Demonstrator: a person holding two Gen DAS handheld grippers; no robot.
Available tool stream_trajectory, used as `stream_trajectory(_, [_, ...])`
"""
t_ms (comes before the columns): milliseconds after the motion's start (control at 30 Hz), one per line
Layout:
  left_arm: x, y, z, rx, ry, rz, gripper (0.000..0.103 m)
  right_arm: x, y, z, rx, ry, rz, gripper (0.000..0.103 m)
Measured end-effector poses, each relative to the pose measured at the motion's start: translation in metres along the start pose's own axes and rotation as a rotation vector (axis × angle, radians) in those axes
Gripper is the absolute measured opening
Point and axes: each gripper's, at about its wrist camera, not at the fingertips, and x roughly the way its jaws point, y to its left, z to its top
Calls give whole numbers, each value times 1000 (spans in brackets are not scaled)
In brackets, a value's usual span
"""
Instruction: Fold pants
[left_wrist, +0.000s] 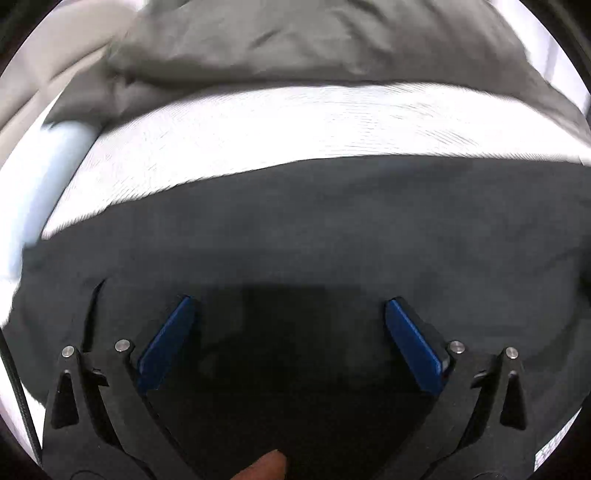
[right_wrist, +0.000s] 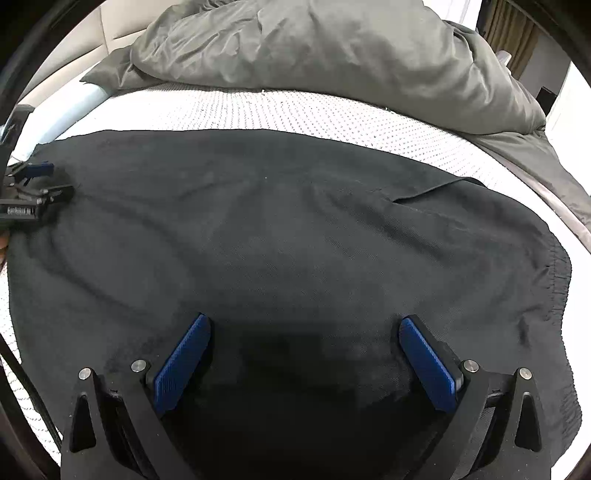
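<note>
White mattress with a dotted cover fills the scene, and at its far side we see a grey duvet in a crumpled heap. Behind the duvet, at the far left, a beige headboard is visible, and at the far right some curtains

We see the pants, black, spread flat across the near part of the mattress, with soft wrinkles in the cloth. In the right wrist view the gathered waistband lies at the right end, and a small flap of cloth is turned over near the far edge. White mattress shows between the pants and the duvet, so the two are apart

Our right gripper hangs over the near part of the pants. Its blue pads are spread wide and nothing is between them. We cannot tell if the tips touch the cloth

Our left gripper is also over the pants, and its blue pads are spread wide with only black cloth below them. This view is blurred. From the right wrist view we see the left gripper at the left end of the pants, low over the cloth. A fingertip shows at the bottom edge of the left view
</note>
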Motion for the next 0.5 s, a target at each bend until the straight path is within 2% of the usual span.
stream_trajectory(33, [0,13,-2,-34,-5,30,103,0,-1,0,0,-1,1,102])
stream_trajectory(133, [-1,45,-12,-123,-5,38,103,0,-1,0,-1,-1,1,102])
stream_trajectory(200, [-2,62,-19,-158,-13,98,103,-1,-1,-1,-1,-2,0,102])
stream_trajectory(300, [-13,80,-29,-207,-31,49,102,0,-1,0,-1,-3,-1,102])
stream_trajectory(367, [-36,88,-34,-226,-98,-4,102,0,-1,0,0,-4,-4,102])
stream_trajectory(400, [-48,96,-39,-232,-127,1,102,0,-1,1,2,-5,-5,102])
stream_trajectory(433, [-57,103,-42,-237,-150,32,103,0,-1,1,2,-4,-5,102])
stream_trajectory(500, [-64,120,-46,-263,-164,142,102,0,-1,1,2,-4,-6,102])
